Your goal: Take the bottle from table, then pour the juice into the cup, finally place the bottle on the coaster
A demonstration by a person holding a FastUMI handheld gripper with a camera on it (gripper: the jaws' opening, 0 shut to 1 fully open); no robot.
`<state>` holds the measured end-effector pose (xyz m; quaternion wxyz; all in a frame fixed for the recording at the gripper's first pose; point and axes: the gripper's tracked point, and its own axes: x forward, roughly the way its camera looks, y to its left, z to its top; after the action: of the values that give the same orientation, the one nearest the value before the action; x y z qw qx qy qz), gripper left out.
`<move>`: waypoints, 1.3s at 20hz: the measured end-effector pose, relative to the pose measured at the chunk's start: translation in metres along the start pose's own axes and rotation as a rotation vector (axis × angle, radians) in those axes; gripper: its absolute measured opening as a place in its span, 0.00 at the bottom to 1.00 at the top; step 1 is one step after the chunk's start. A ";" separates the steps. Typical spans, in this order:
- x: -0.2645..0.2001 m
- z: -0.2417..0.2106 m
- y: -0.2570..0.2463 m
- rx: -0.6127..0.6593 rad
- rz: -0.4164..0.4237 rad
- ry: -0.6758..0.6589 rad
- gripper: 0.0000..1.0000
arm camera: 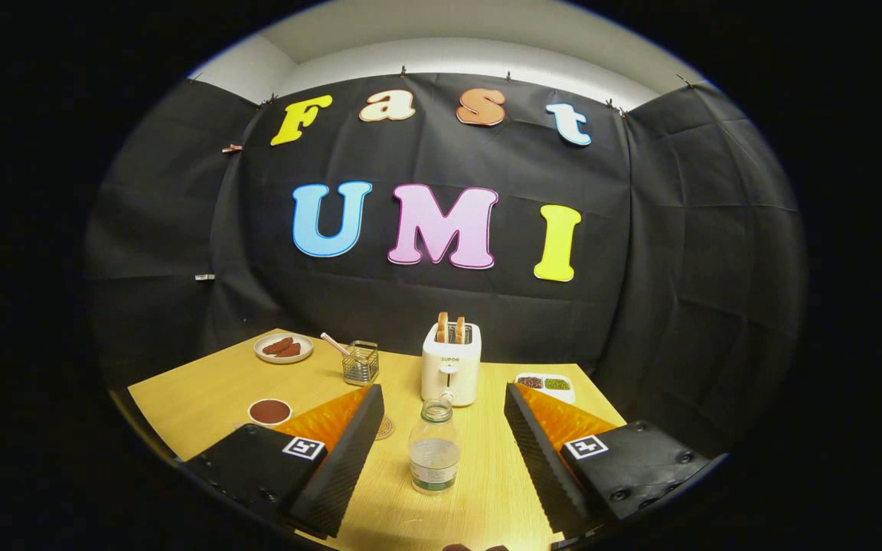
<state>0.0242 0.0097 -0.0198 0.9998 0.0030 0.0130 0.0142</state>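
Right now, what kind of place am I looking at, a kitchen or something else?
Probably a mock breakfast corner staged in a cloth-walled booth, not a real kitchen. A wooden table carries a toaster with bread in its slots and a plate of food. A bottle stands between the open gripper fingers.

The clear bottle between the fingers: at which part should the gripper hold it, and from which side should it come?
Grip the clear bottle at its straight body, about the labelled middle, not the narrow neck. It stands upright and uncapped on the wooden table, between the open fingers of the gripper, so probably come level, straight forward toward the toaster, and close on both sides.
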 end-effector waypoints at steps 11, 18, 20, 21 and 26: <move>0.008 -0.011 0.007 -0.002 0.028 0.011 0.97; 0.023 -0.010 0.005 -0.001 0.027 -0.005 0.97; 0.027 -0.014 0.004 0.005 0.024 0.003 0.97; 0.030 -0.015 0.005 0.007 0.025 0.008 0.97; 0.046 -0.032 0.008 -0.018 0.036 0.040 0.97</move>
<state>0.0686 0.0189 -0.0532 0.9989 -0.0060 0.0329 0.0322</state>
